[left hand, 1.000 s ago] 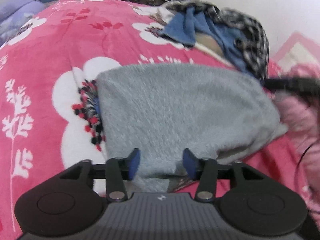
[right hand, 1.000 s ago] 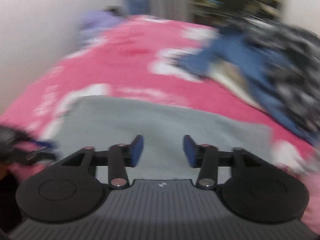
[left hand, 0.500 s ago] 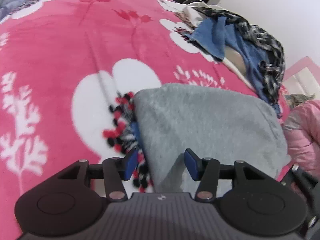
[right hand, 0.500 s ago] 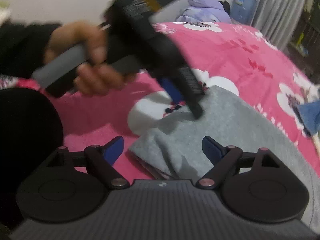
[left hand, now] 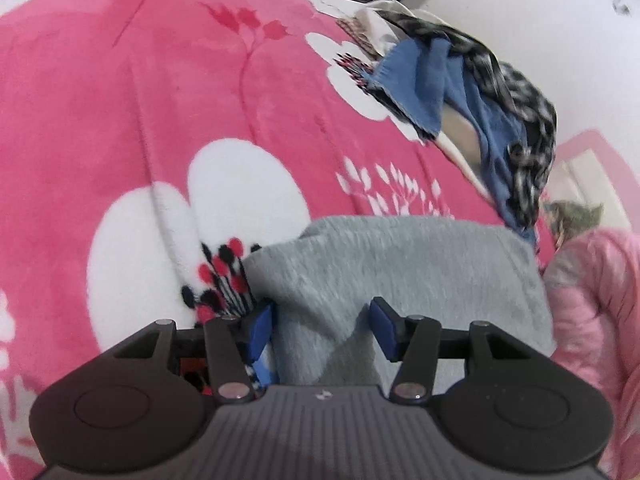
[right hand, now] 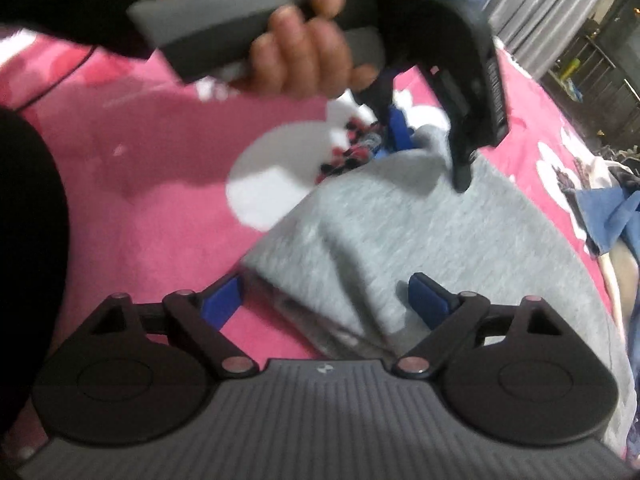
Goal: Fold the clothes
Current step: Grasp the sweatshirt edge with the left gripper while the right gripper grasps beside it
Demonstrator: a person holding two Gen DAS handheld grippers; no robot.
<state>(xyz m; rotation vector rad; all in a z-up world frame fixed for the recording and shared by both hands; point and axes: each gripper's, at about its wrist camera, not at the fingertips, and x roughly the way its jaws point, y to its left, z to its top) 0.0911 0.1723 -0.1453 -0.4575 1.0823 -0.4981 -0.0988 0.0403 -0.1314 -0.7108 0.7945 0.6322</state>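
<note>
I am working over a bed covered by a plush pink blanket (left hand: 120,128) printed with large white rounded blossoms and darker pink sprigs; the pile looks soft and short. A plain white wall (left hand: 520,12) stands beyond the far edge of the bed, and grey curtains (right hand: 532,12) hang at the far corner in the right wrist view.

My landmark is the grey garment (left hand: 400,264). It lies folded on the blanket in the near part of the bed, a thick fleecy knit with a rounded outline, several layers showing at its near corner. At its left edge a patch of red, black and white dots with blue stripes (left hand: 224,280) peeks out, whether blanket print or another cloth I cannot tell. Beyond the garment, toward the wall, sits a loose heap of clothes (left hand: 472,96): blue cloth, a black-and-white check and something beige. To the garment's right is a quilted pink item (left hand: 592,300).

Left claw (left hand: 320,324): blue pads half apart, straddling the garment's left edge; one pad lies against the fabric, but I cannot tell whether they pinch it. A hand (right hand: 296,56) holds its grey handle.

Right claw (right hand: 326,300): jaws opening wide, the garment's near corner lying between the pads, not pressed.
</note>
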